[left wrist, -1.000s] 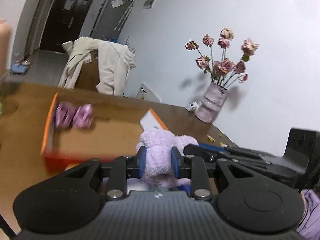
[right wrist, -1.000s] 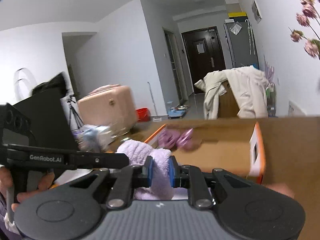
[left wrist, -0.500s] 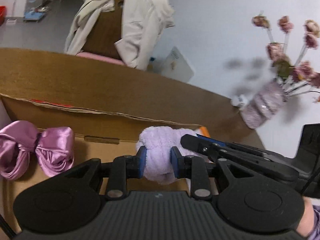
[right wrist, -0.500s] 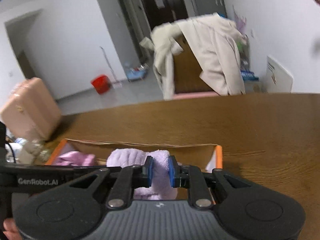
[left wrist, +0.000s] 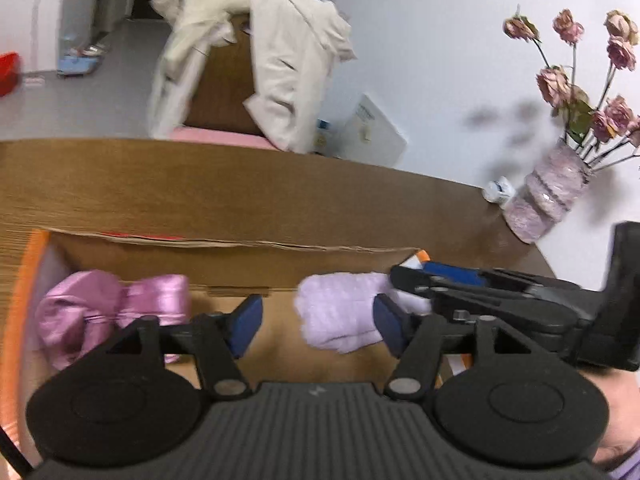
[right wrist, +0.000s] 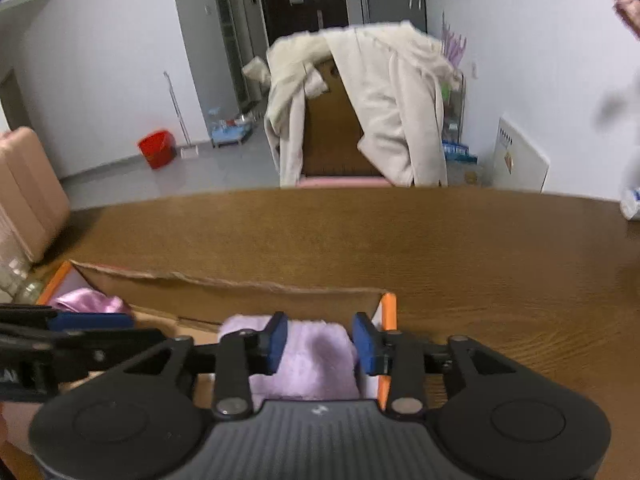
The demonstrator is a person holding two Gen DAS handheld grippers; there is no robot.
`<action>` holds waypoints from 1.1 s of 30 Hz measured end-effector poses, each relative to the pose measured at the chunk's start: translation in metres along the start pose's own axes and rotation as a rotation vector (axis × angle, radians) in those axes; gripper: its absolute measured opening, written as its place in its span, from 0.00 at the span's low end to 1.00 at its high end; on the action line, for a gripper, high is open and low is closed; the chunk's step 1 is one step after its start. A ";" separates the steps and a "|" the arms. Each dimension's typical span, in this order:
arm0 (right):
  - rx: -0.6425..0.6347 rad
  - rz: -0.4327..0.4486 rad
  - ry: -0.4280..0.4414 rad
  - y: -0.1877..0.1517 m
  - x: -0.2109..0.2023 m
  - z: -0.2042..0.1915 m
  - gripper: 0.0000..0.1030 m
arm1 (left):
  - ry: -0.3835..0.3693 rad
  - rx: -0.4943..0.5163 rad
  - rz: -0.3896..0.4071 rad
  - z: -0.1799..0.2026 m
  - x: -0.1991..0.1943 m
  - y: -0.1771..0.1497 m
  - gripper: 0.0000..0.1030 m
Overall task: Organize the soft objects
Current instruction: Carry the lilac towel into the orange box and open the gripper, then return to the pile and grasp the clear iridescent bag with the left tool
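Both my grippers spread wide, left gripper (left wrist: pixel 316 322), right gripper (right wrist: pixel 319 342), neither gripping, lilac plush (left wrist: pixel 340 312) lying in cardboard box (left wrist: pixel 240 256), beside pink satin bow (left wrist: pixel 108 312).

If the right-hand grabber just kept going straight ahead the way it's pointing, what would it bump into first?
Most likely the lilac fluffy towel, which lies right between the open fingers of the right gripper inside the cardboard box. Past the towel comes the box's far wall, though depth is hard to judge here.
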State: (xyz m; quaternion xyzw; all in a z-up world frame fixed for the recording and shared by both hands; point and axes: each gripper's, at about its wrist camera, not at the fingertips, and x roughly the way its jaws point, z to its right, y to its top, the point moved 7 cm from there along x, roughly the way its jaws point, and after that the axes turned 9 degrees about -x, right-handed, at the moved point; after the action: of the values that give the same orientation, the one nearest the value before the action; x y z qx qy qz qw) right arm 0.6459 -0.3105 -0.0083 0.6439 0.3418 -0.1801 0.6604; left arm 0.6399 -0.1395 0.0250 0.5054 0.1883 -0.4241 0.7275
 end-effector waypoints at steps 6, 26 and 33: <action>-0.042 0.094 0.020 0.016 -0.093 -0.016 0.55 | 0.028 0.071 0.094 0.013 -0.090 0.000 0.72; -0.178 0.340 0.067 -0.080 -0.317 -0.089 0.84 | 0.114 0.272 0.453 0.017 -0.308 -0.140 0.87; -0.151 0.438 0.127 -0.161 -0.343 -0.129 0.86 | 0.099 0.276 0.554 0.004 -0.330 -0.236 0.95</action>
State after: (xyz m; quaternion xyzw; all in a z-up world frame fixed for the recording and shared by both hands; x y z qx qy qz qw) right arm 0.2682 -0.2713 0.1169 0.6614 0.2473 0.0341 0.7073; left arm 0.2607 -0.0324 0.1225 0.6516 0.0195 -0.2062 0.7298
